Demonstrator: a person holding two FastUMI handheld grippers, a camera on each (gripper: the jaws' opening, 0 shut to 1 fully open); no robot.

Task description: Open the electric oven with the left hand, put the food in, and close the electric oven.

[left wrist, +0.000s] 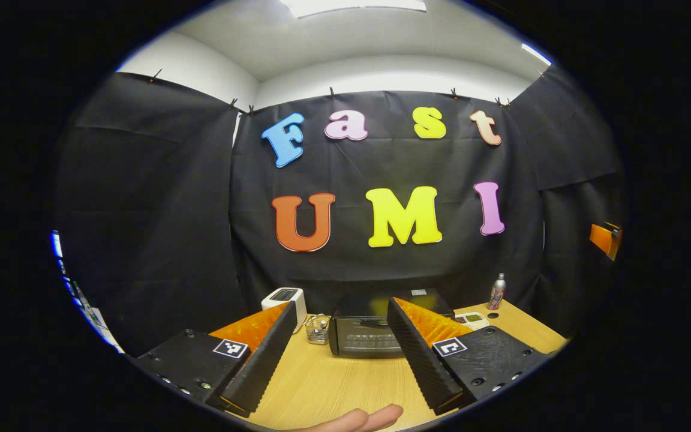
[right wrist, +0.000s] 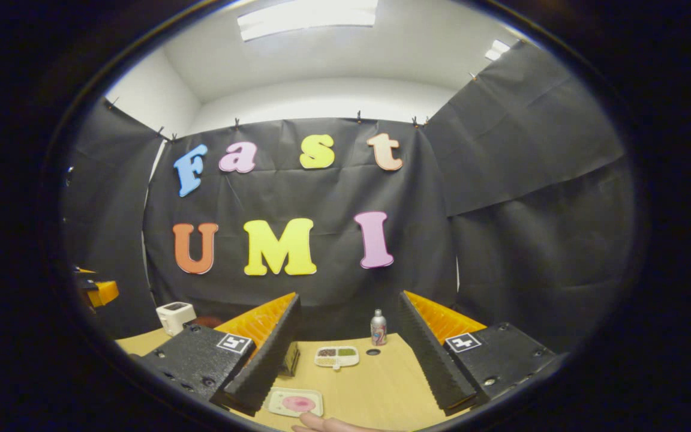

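Note:
A black electric oven [left wrist: 362,336] stands at the back of the wooden table [left wrist: 327,384], its door shut. In the left gripper view my left gripper [left wrist: 342,342] is open, well short of the oven, which shows between its fingers. In the right gripper view my right gripper [right wrist: 348,351] is open above the table with nothing between its fingers. A white tray holding a pink piece of food [right wrist: 295,402] lies near the front, just right of the left finger. A fingertip [left wrist: 375,416] shows at the bottom edge.
A white toaster [left wrist: 285,300] and a small wire basket [left wrist: 318,329] stand left of the oven. A divided white dish [right wrist: 336,356] and a silver can [right wrist: 378,327] sit toward the back right. The other gripper [right wrist: 96,292] shows at the left edge.

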